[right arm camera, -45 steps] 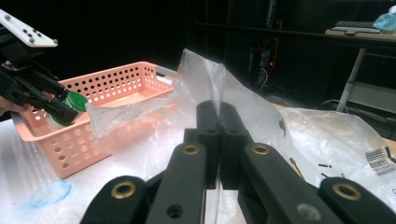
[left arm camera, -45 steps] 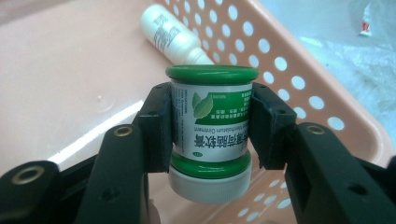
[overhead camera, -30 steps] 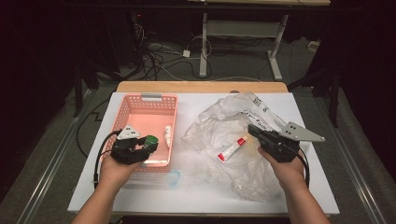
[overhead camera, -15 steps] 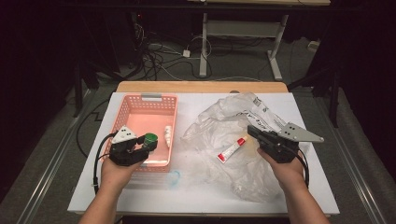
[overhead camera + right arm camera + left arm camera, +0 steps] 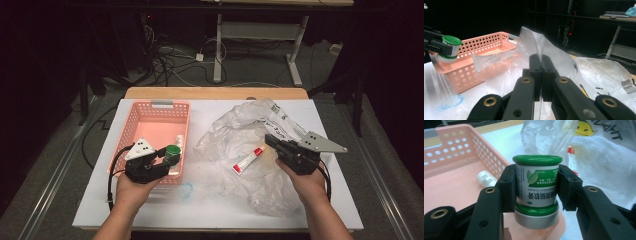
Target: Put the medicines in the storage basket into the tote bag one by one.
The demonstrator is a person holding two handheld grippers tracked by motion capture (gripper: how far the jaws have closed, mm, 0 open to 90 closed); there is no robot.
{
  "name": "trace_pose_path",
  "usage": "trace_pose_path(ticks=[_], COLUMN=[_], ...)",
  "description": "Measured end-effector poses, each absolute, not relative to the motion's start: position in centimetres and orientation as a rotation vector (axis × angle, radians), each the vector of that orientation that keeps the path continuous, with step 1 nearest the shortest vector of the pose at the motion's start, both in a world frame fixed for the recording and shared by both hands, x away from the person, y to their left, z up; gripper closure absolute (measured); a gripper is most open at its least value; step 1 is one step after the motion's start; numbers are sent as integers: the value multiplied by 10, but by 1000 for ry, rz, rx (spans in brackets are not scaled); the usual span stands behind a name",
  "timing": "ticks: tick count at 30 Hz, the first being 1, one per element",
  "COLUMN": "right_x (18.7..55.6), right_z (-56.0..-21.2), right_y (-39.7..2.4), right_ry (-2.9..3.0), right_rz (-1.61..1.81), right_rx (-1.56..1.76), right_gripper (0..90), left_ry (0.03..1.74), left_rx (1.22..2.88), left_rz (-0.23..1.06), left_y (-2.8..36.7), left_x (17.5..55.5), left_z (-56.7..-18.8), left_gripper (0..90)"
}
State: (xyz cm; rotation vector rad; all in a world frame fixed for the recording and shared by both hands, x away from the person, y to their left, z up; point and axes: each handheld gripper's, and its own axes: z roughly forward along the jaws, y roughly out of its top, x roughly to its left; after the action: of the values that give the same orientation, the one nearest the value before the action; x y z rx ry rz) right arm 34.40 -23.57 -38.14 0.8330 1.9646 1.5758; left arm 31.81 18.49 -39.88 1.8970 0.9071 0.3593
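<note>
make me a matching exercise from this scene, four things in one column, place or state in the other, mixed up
Things:
1. jar
2. tube
3. bag
4. white bottle

Place or state:
a. lying on the basket floor
b. clamped in the left gripper, above the basket's near rim
c. lying on the spread plastic, apart from both grippers
d. pinched at a fold by the right gripper

Pairs: 1-b, 2-c, 3-d, 4-a
</note>
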Motion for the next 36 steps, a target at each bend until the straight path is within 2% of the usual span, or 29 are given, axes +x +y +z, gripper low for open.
trace_pose_path(ticks=[21,36], right_x=[345,344], right_z=[-381,-381], right_y=[-237,-235], right_ry=[1966,1964], right_rz=[1572,1577], right_rx=[824,823], right_gripper=[900,900], left_ry=[794,742], left_rx=[1975,2001], left_rz=[288,251], left_y=[132,83], left_x=[307,317], left_z=[-409,-414], left_gripper=[542,542])
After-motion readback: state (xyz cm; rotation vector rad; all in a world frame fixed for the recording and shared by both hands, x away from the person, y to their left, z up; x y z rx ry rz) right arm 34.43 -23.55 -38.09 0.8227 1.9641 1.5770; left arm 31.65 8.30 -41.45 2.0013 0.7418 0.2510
